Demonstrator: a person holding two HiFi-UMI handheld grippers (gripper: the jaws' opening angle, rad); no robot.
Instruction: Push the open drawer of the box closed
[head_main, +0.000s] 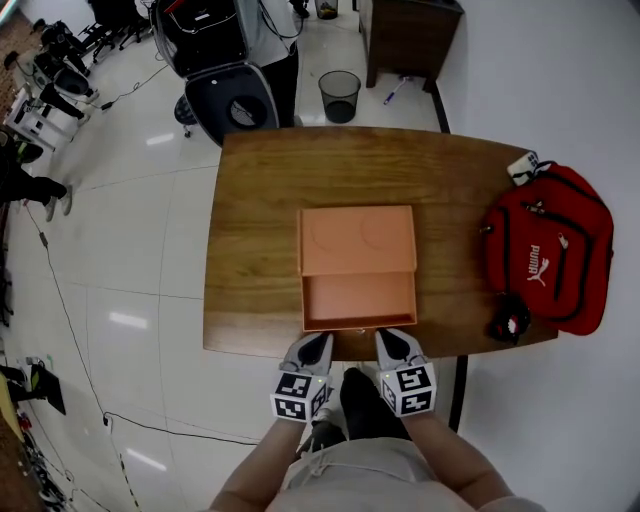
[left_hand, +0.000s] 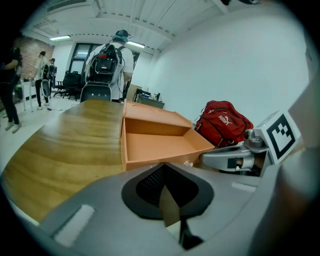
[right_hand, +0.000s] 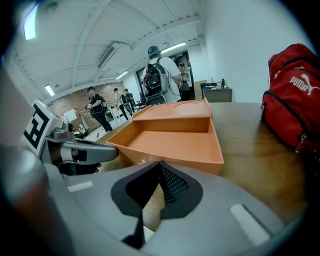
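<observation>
An orange box (head_main: 357, 240) lies in the middle of the wooden table (head_main: 255, 230). Its drawer (head_main: 359, 298) is pulled out toward the table's near edge and holds nothing. My left gripper (head_main: 318, 338) and right gripper (head_main: 390, 336) sit side by side at that edge, just short of the drawer's front wall, both shut and holding nothing. In the left gripper view the drawer (left_hand: 160, 142) lies straight ahead of the left gripper (left_hand: 164, 165), with the right gripper (left_hand: 235, 159) beside it. In the right gripper view the drawer (right_hand: 172, 145) is just beyond the right gripper (right_hand: 160, 164).
A red backpack (head_main: 548, 250) lies on the table's right end, with a small white thing (head_main: 522, 166) behind it. Beyond the far edge stand a black office chair (head_main: 235, 100), a mesh waste bin (head_main: 340, 95) and a person wearing a backpack (left_hand: 110, 65).
</observation>
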